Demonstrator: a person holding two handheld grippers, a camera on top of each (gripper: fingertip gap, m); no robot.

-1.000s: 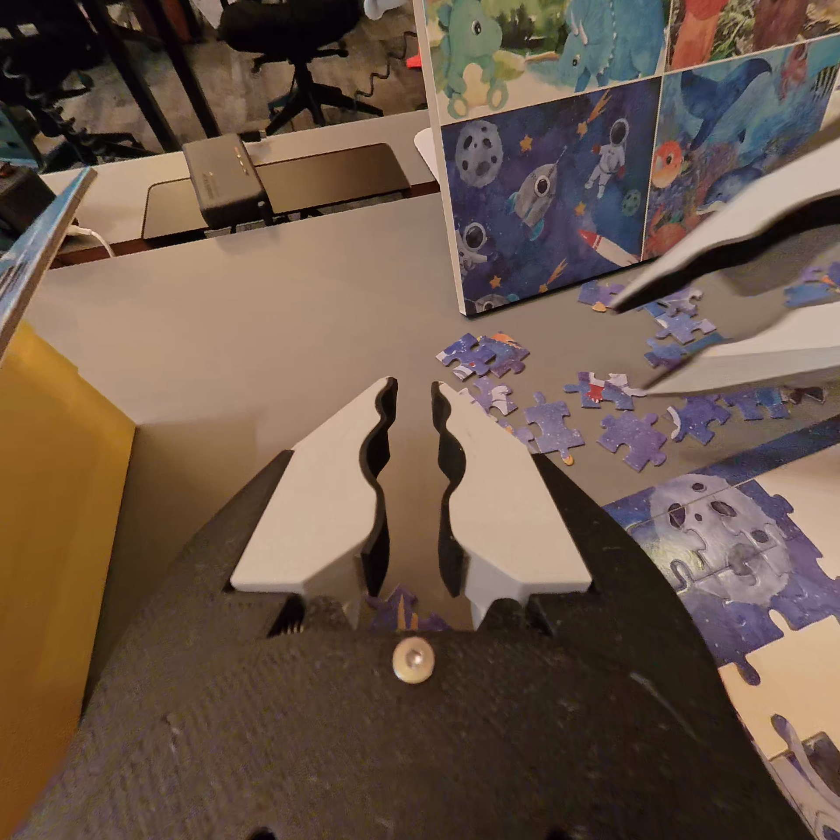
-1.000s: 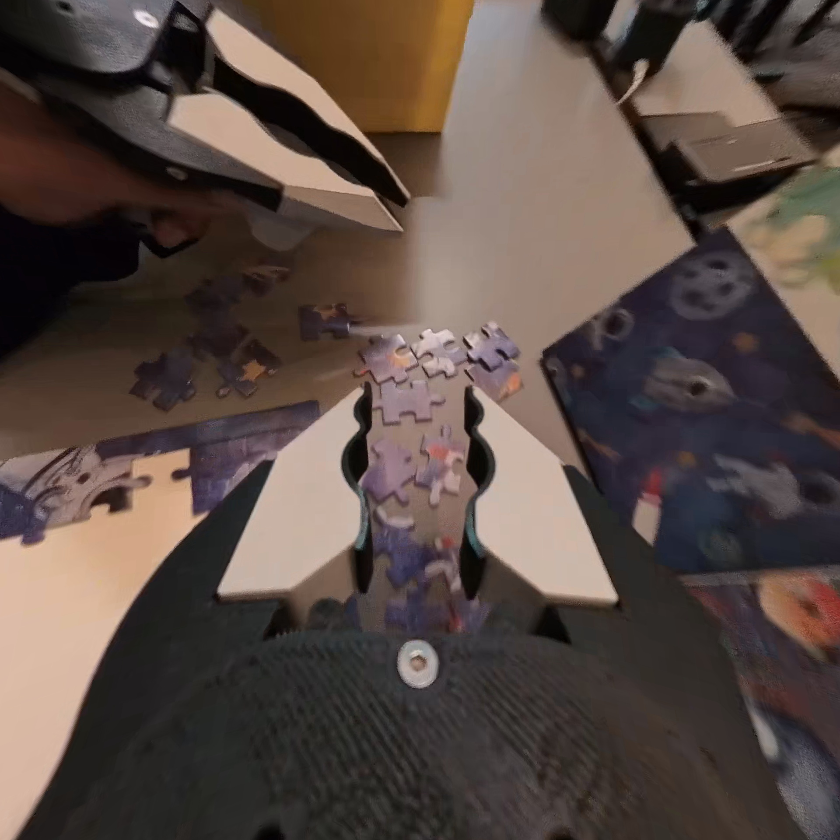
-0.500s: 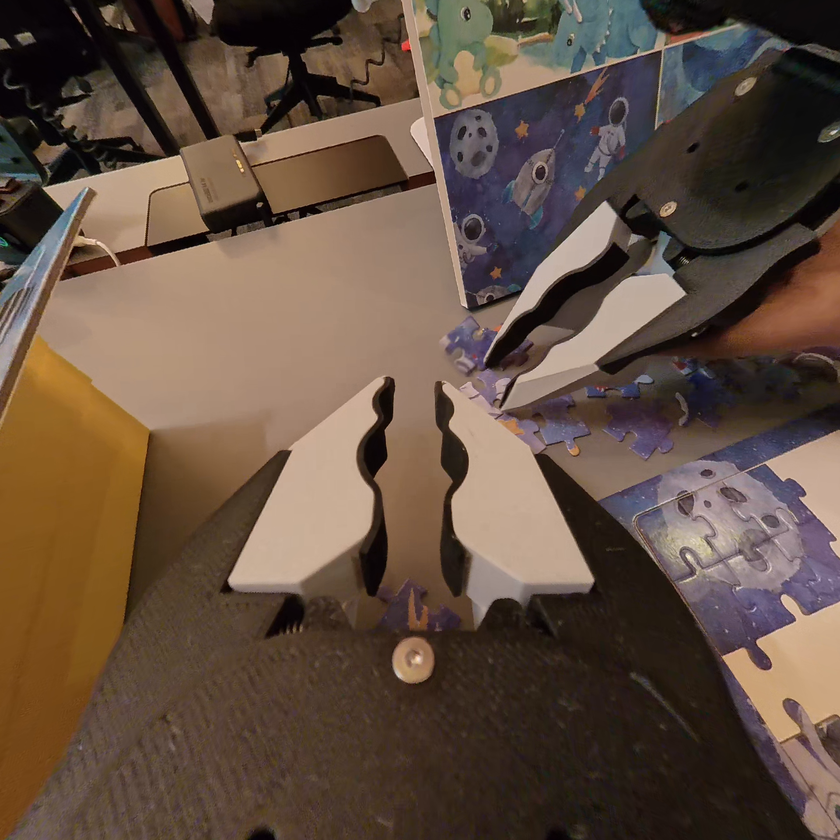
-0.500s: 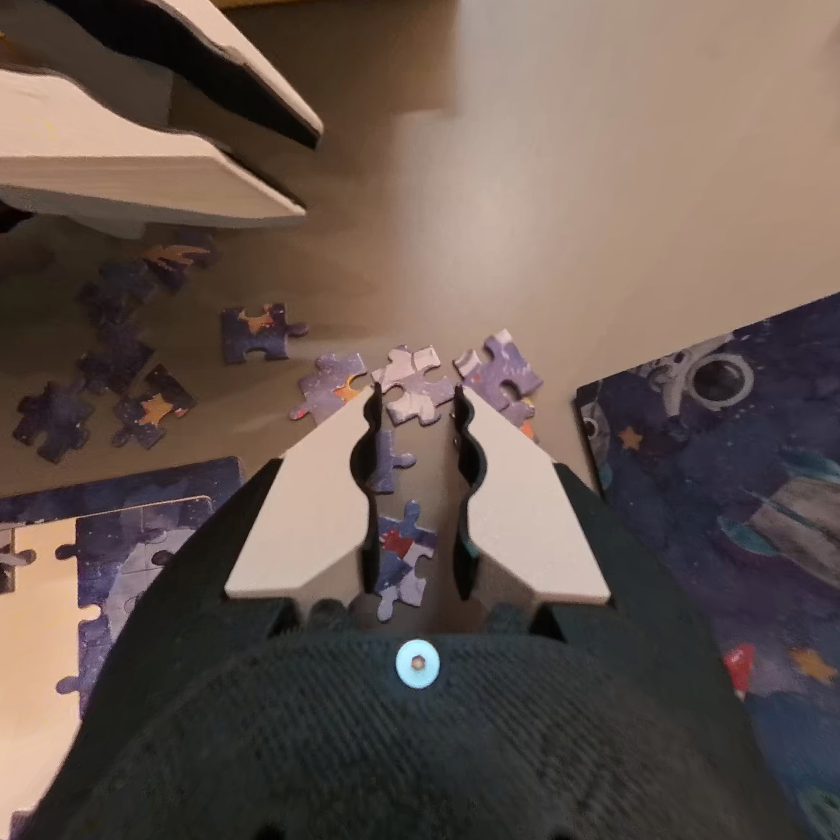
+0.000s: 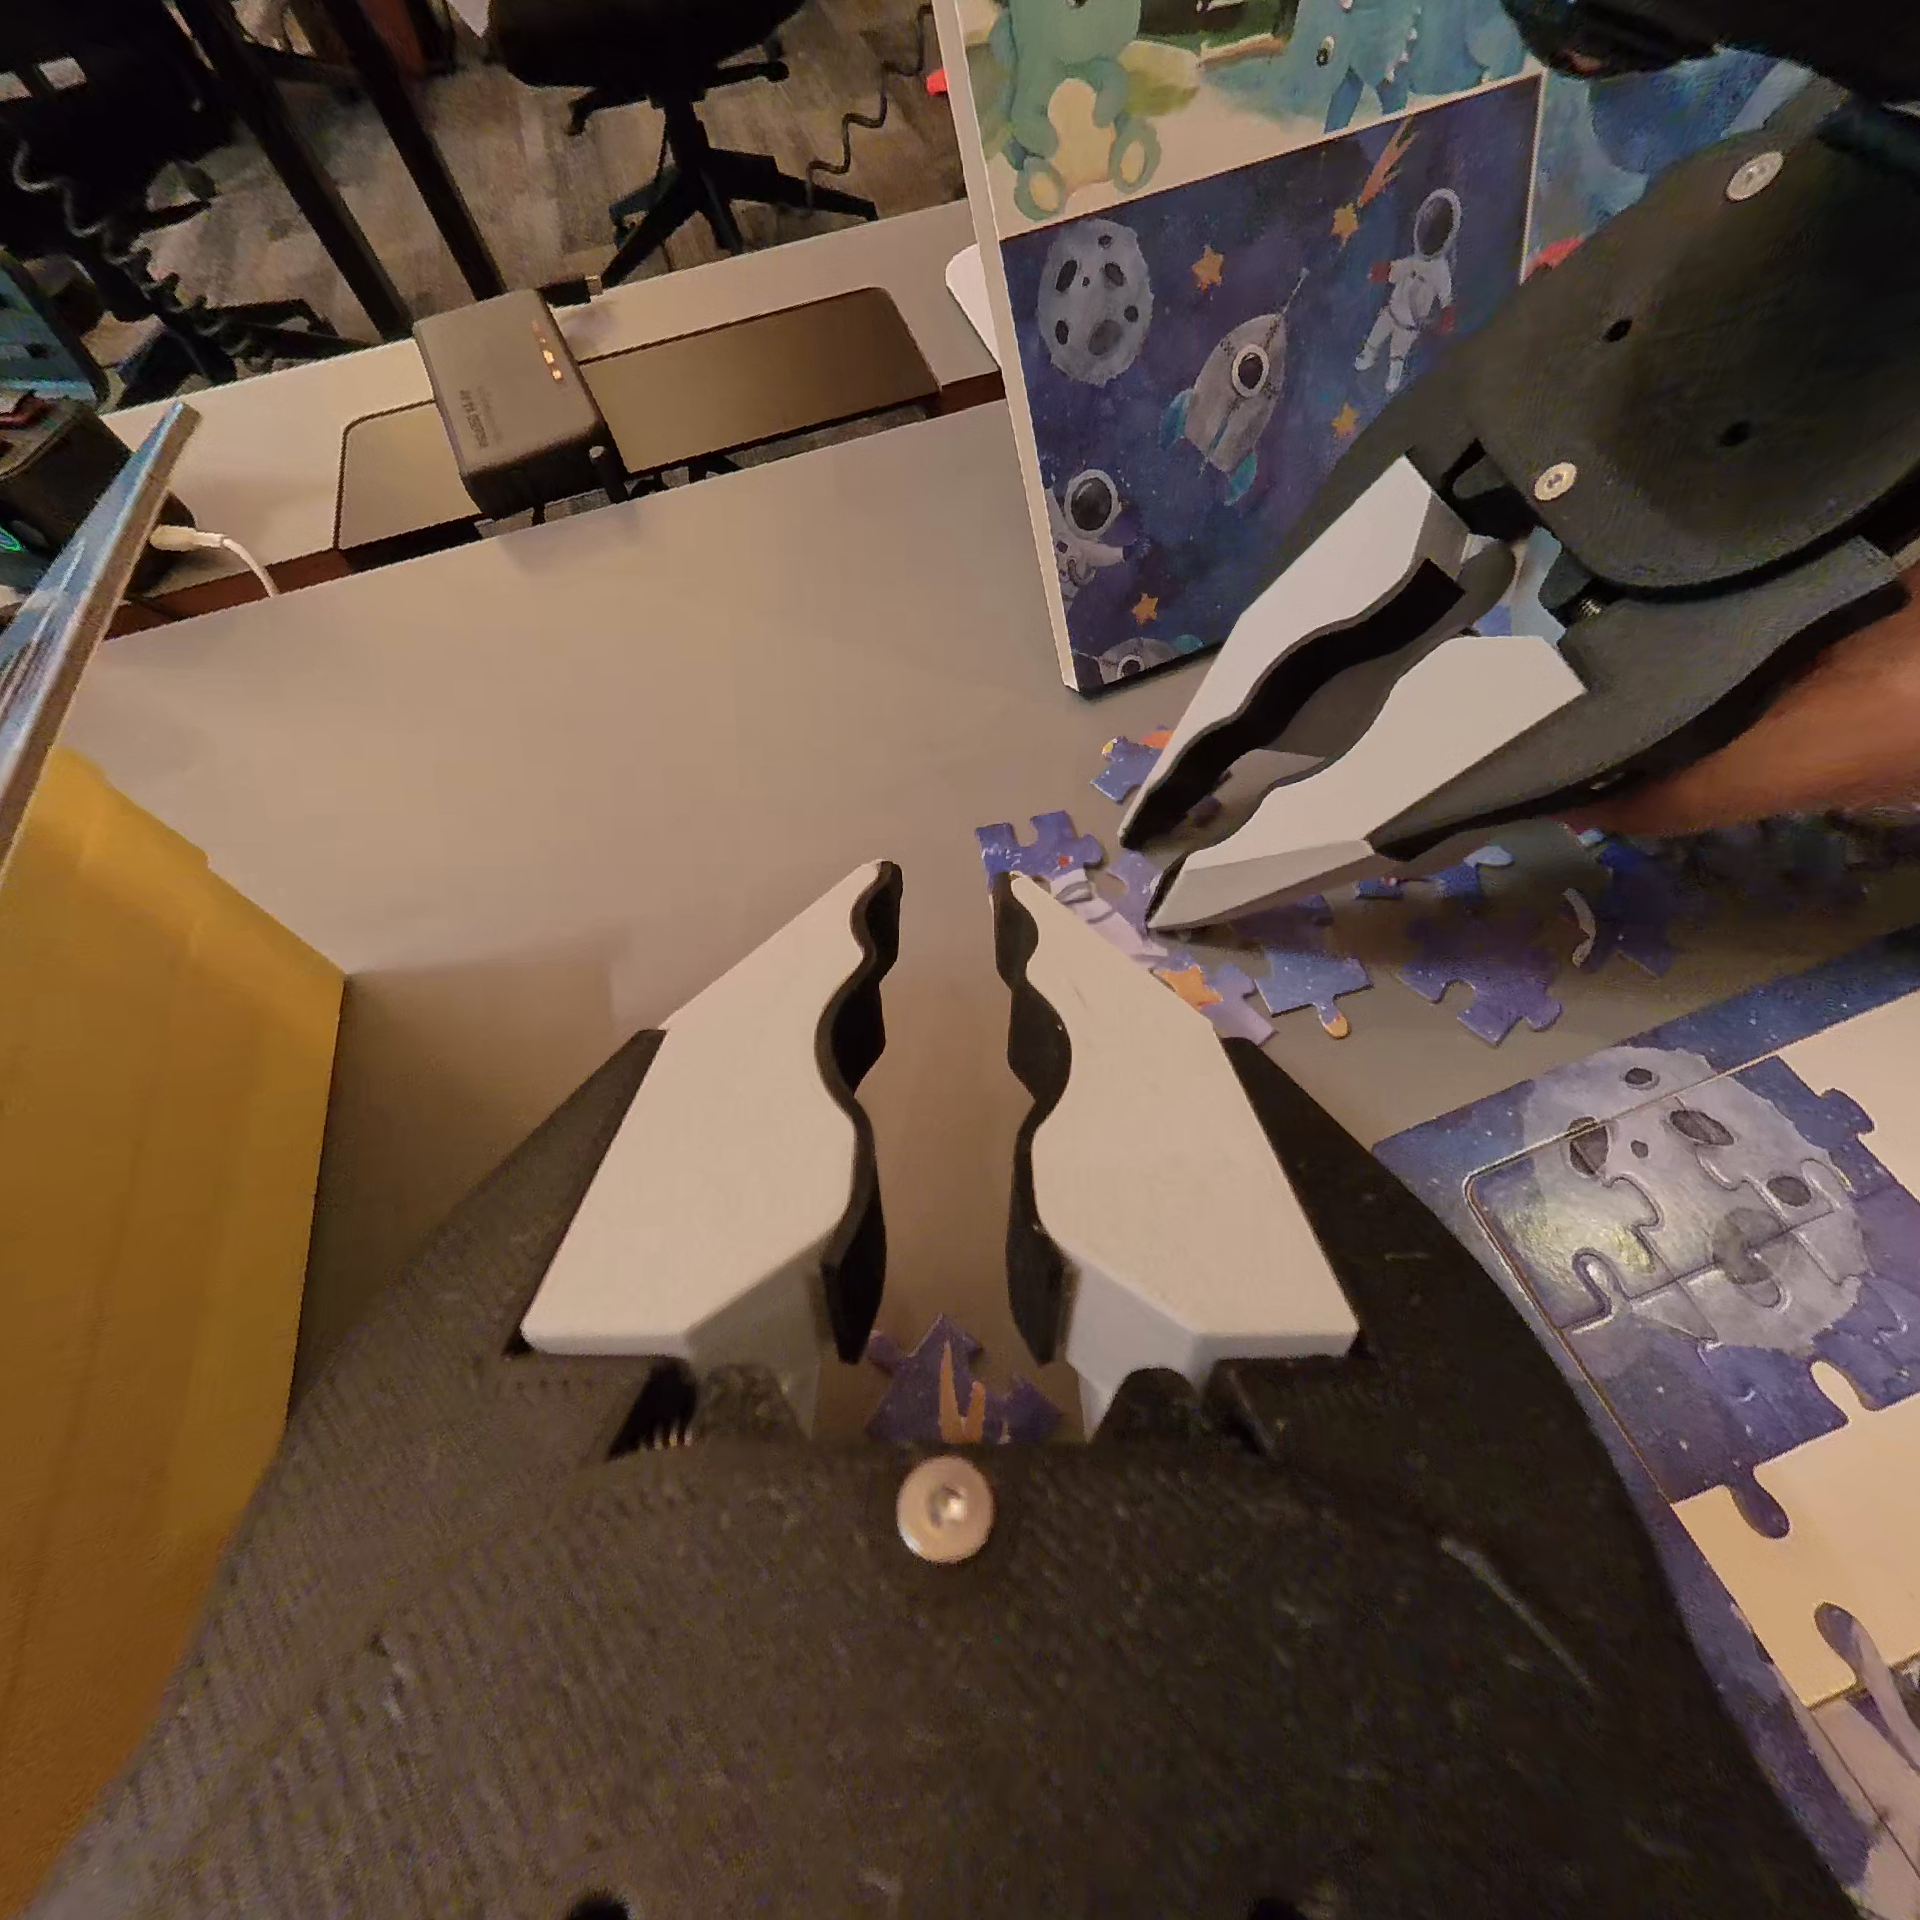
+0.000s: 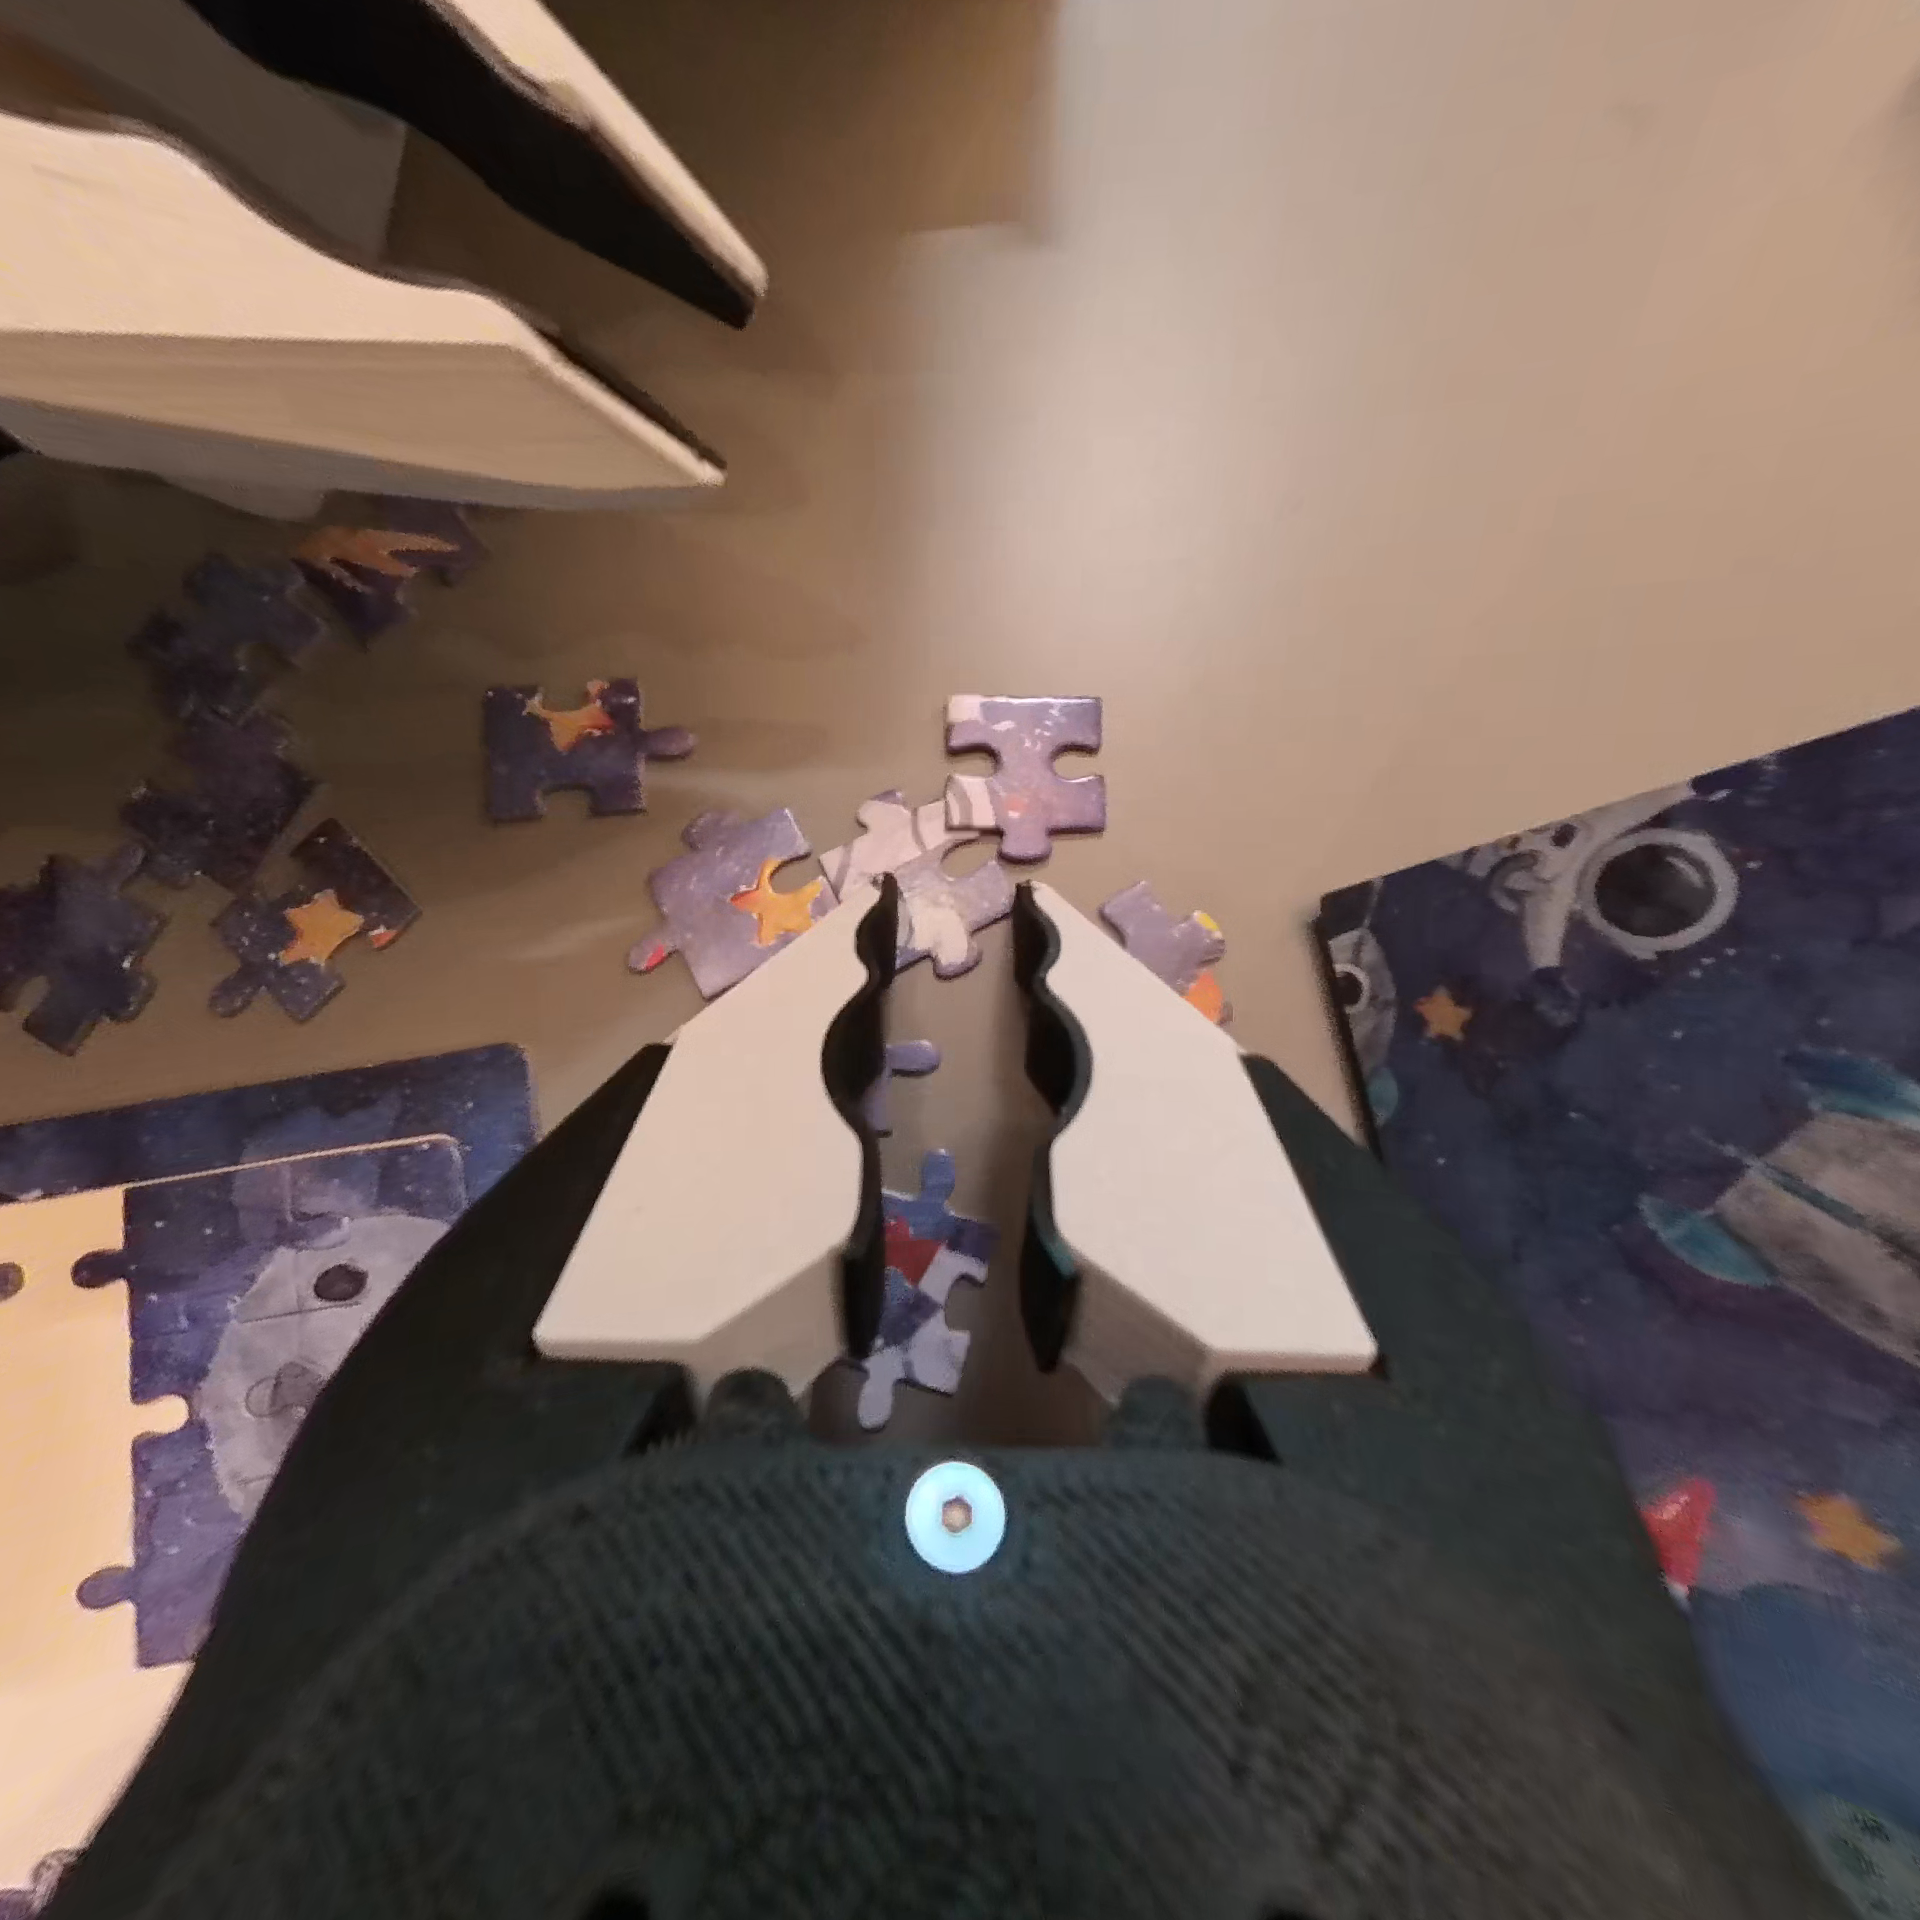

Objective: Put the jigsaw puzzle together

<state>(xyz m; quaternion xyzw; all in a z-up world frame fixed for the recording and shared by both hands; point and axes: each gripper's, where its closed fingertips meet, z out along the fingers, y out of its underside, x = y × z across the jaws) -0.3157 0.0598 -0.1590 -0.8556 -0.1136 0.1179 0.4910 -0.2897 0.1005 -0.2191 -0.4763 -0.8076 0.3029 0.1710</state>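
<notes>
My right gripper [image 6: 951,888] points down at loose purple puzzle pieces on the grey table [image 5: 582,748]. Its narrowed fingertips straddle a whitish-purple piece [image 6: 940,914] that lies flat; a gap shows at the right pad, so nothing is gripped. A purple piece [image 6: 1029,774] lies just beyond, and a piece with an orange star [image 6: 738,899] to the left. In the left wrist view the right gripper [image 5: 1143,878] rests its tips on the pieces. My left gripper [image 5: 945,878] hovers beside it, slightly open and empty, and also shows in the right wrist view [image 6: 727,390]. A piece [image 5: 951,1392] lies on the table under it.
A partly filled puzzle board with a moon [image 5: 1704,1236] lies at the right. An upright picture board with space scenes [image 5: 1247,395] stands behind the pieces. A yellow box [image 5: 135,1143] is at the left. A black device [image 5: 509,405] sits on the far desk. Spacing between my two grippers at the tips: around 8 cm.
My right gripper came down and forward over the loose pieces, towards the left gripper, and its jaws narrowed around the whitish piece. My left gripper barely moved and stayed slightly open.
</notes>
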